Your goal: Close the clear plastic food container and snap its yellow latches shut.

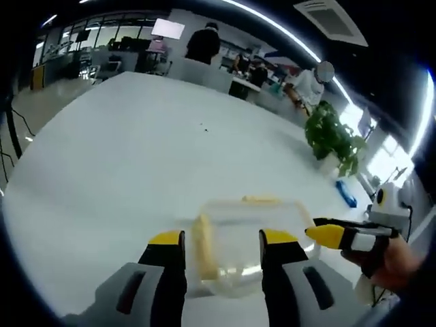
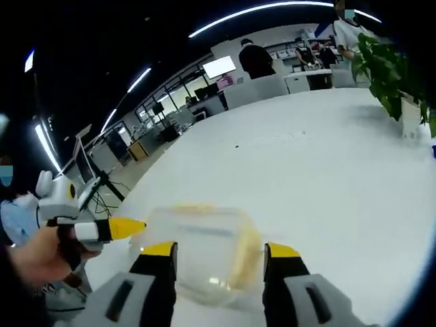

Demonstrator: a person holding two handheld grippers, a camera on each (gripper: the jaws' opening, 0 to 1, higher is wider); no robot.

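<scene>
Clear plastic, blurred and glossy, makes up the food container [image 1: 248,245], a shallow rounded-square box lying on the white table [image 1: 129,157]. Its lid appears to lie on top, though the blur leaves it unclear whether the lid is fully seated. In the left gripper view a yellow latch [image 1: 204,246] runs along one side of the container and a second yellow latch [image 1: 260,199] lines the far edge; whether either is snapped down cannot be told. In the right gripper view the same container [image 2: 201,255] shows pale yellow strips along its far edge and along one side.

The left gripper [image 1: 223,240] has its yellow-tipped black jaws spread wide, one jaw on each side of the container's near part, with the side latch between them; the jaws pinch nothing. The right gripper [image 2: 221,251] is likewise spread, its jaws straddling the near end of the container without closing on it. In the left gripper view the right gripper's yellow tip [image 1: 325,235] sits just beside the container's edge, held by a hand [image 1: 388,262].

Beyond the container, a green potted plant [image 1: 334,139] stands on the table's far side, a blue object [image 1: 346,193] lies near it, and people [image 1: 204,44] stand at desks past the table.
</scene>
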